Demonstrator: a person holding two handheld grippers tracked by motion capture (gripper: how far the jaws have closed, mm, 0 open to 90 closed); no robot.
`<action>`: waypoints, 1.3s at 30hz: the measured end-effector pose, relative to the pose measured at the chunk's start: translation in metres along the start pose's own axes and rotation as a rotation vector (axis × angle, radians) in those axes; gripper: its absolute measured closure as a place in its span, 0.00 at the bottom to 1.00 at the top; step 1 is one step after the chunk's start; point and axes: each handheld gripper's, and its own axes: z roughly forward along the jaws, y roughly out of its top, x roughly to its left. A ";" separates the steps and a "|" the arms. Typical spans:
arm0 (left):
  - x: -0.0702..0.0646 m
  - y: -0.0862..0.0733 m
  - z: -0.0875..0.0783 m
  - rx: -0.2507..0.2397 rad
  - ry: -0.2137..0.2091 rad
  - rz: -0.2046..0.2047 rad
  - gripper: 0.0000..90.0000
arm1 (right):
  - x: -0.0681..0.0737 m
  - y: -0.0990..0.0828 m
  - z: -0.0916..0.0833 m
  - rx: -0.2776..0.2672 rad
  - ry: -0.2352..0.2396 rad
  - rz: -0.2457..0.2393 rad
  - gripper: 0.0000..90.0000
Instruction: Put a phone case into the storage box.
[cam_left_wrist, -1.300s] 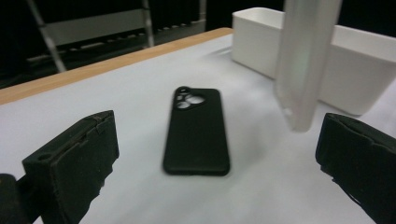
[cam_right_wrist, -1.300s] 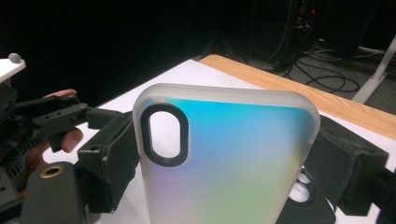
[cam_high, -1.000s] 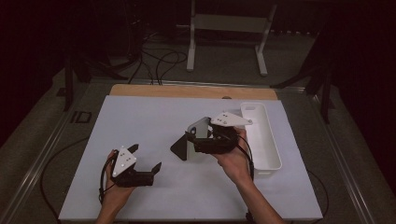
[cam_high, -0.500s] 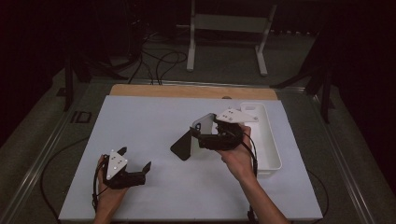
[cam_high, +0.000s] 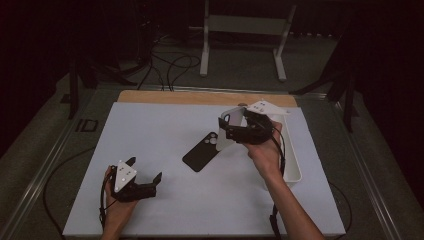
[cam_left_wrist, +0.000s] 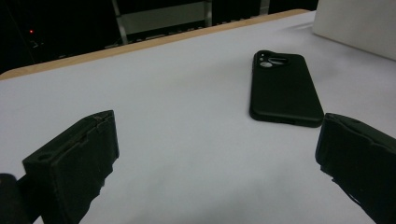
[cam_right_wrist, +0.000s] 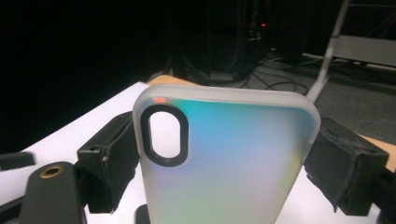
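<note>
Two phone cases are in play. The clear case (cam_high: 231, 126), frosted with a rainbow sheen and an oval camera hole, stands upright in the air above the middle of the counter (cam_high: 150, 125), toward the right side. The right gripper (cam_high: 231, 131) pinches it by its two long edges, and in the right gripper view the black pads (cam_right_wrist: 109, 158) press against both sides of the clear case (cam_right_wrist: 224, 158). The black case (cam_high: 202, 154) lies flat on the white counter near the middle, just below and to the left of the raised one and apart from it, its camera end pointing toward the far right corner.

One white tray (cam_high: 292, 165) sits along the right edge of the counter, beside the person's right hand (cam_high: 264, 150); whether anything lies in it is hard to make out from above, since the hand and gripper cover part of it.

The left gripper (cam_high: 147, 175) rests low near the front left corner, spread wide and holding nothing. In the left gripper view the black case (cam_left_wrist: 284, 88) lies on bare counter beyond the spread jaws, toward the right one, with nothing between them and it. A strip of bare wood (cam_high: 200, 96) runs along the far edge of the counter.
</note>
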 end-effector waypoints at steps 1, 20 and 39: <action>0.000 0.000 0.000 0.000 0.002 0.000 0.00 | -0.003 0.001 0.000 0.000 -0.009 0.002 0.18; -0.002 0.000 -0.001 0.002 0.003 -0.002 0.00 | -0.051 0.016 0.000 -0.014 -0.148 0.031 0.18; -0.002 0.000 -0.001 0.002 0.002 -0.003 0.00 | -0.085 0.019 0.002 -0.007 -0.263 0.036 0.18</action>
